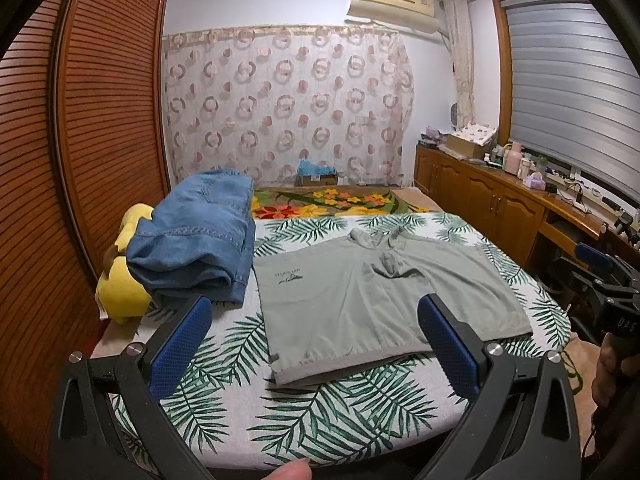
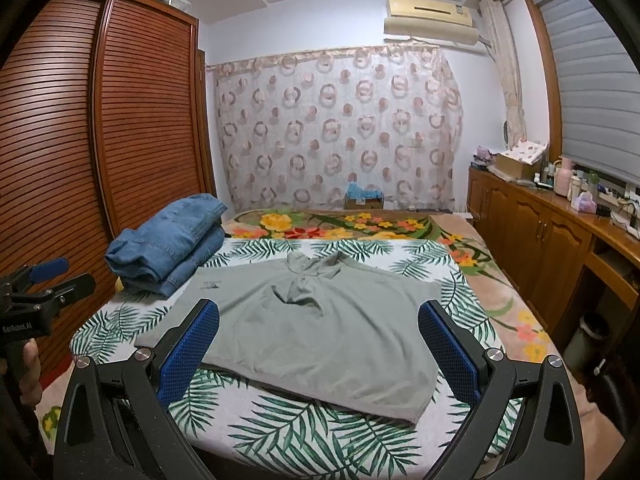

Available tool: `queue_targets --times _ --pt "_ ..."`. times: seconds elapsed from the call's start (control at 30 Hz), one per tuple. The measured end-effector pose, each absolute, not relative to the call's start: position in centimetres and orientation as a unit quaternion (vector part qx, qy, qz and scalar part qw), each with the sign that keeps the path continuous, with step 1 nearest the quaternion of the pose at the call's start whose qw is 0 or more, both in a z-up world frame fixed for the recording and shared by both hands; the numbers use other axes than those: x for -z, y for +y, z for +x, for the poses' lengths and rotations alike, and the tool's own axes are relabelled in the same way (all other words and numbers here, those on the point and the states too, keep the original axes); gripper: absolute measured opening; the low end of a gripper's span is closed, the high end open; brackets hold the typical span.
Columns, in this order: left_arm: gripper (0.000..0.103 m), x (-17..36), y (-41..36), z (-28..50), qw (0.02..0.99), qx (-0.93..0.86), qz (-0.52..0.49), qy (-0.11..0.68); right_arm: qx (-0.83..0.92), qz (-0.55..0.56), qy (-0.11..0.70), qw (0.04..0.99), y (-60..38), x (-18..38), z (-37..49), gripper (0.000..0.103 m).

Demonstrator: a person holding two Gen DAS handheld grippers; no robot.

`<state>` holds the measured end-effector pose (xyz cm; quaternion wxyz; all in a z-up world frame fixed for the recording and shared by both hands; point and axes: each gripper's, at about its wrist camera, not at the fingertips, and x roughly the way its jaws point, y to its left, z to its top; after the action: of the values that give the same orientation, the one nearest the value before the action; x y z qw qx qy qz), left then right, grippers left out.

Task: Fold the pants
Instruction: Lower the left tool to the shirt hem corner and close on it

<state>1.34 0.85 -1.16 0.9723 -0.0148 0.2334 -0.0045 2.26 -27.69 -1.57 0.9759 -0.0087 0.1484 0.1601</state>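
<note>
Grey-green short pants point(image 1: 360, 300) point(image 2: 320, 320) lie spread flat on the leaf-print bed sheet point(image 1: 320, 412) point(image 2: 320, 428), waistband at the far side, a small logo on the left leg. My left gripper point(image 1: 316, 308) hangs open above the near hem, with nothing between its blue pads point(image 1: 180, 352). My right gripper point(image 2: 320, 311) is also open and empty, above the near edge of the pants. Each gripper shows at the edge of the other's view: the right gripper point(image 1: 600, 276) and the left gripper point(image 2: 44, 276).
Folded blue jeans point(image 1: 196, 236) point(image 2: 168, 248) are stacked on the bed's left side, over a yellow cushion point(image 1: 124, 280). A slatted wooden wardrobe point(image 1: 80, 140) stands on the left, and a wooden cabinet point(image 2: 552, 240) with clutter on the right. A floral blanket point(image 2: 340, 226) covers the far bed.
</note>
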Motion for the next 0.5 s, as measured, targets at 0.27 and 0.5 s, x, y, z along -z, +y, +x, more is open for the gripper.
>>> queue_targets --times 0.27,0.5 --pt "0.103 3.8 1.3 2.6 0.965 0.003 -0.015 0.263 -0.154 -0.015 0.179 0.972 -28.4 2.9 4.0 0.100" --pt "0.103 6.0 2.0 3.8 0.957 0.012 -0.017 0.289 -0.154 -0.028 0.223 0.962 -28.1 3.9 5.7 0.100"
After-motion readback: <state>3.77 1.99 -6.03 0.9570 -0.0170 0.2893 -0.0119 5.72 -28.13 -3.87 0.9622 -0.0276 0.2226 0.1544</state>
